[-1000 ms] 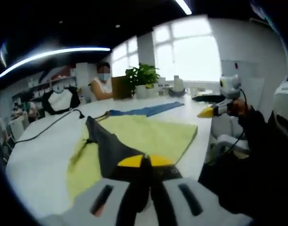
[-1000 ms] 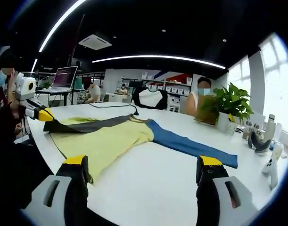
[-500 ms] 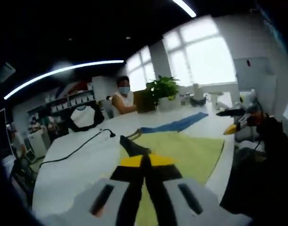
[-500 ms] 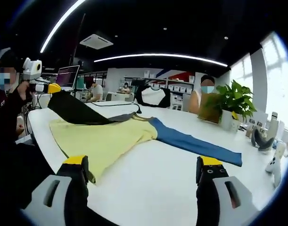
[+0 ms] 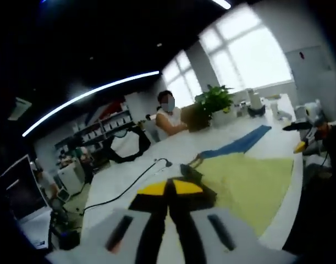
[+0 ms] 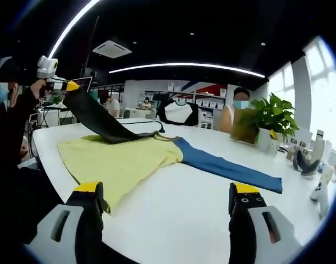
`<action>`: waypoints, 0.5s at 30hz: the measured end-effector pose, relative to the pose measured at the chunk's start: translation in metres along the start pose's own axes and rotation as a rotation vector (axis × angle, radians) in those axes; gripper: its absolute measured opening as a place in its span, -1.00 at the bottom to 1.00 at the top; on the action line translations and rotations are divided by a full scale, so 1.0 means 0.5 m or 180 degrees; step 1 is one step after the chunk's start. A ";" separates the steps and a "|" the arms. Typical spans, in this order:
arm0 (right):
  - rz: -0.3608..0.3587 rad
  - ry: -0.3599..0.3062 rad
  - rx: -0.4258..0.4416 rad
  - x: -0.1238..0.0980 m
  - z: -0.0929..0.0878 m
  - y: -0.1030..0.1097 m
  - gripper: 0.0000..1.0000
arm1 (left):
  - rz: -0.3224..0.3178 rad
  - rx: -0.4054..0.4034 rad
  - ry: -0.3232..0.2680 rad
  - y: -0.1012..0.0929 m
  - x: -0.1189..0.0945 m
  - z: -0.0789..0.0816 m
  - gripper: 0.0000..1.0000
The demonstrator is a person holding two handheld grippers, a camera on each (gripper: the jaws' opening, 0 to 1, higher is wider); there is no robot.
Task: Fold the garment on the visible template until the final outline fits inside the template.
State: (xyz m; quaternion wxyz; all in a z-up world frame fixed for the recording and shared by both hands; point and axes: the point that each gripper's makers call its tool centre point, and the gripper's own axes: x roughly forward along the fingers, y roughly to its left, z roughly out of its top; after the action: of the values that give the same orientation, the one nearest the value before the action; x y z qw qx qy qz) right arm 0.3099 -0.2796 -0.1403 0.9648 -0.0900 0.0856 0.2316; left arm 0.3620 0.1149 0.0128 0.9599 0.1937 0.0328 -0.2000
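Observation:
A long-sleeved garment lies on the white table [image 6: 173, 214]. Its yellow body [image 6: 118, 159] is spread flat and one blue sleeve [image 6: 228, 170] stretches to the right. The dark grey sleeve [image 6: 99, 124] is pulled up off the table, slanting to the upper left, with my left gripper [image 6: 69, 86] shut on its end. In the left gripper view my left gripper [image 5: 169, 188] has its yellow tips pressed together on the dark sleeve [image 5: 194, 176], with the yellow body [image 5: 250, 187] and blue sleeve [image 5: 242, 144] beyond. My right gripper [image 6: 166, 192] hovers open over the table's near edge, holding nothing.
A black cable [image 5: 129, 187] runs across the table beyond the garment. A potted plant [image 6: 269, 124] and small items stand at the far end. A seated person [image 6: 236, 118] is behind the table; a black-and-white shirt [image 6: 176, 114] hangs further back.
My left gripper has risen and carried the dark sleeve higher above the table, so it now slants steeply. The right gripper has stayed still and open.

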 end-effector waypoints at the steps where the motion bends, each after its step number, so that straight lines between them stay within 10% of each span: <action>1: 0.0002 -0.0001 0.0003 0.000 0.000 0.000 0.96 | 0.0013 0.0010 0.0009 0.005 0.001 0.002 -0.95; 15: 0.0054 0.0050 0.0020 0.006 -0.007 0.010 0.94 | 0.0339 0.0142 0.0164 0.123 0.017 0.012 -0.95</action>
State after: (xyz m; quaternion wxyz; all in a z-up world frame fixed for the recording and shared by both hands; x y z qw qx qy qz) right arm 0.3095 -0.2746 -0.1451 0.9624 -0.0880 0.0946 0.2388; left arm 0.3939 0.1614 0.0390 0.9634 0.2216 0.0427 -0.1443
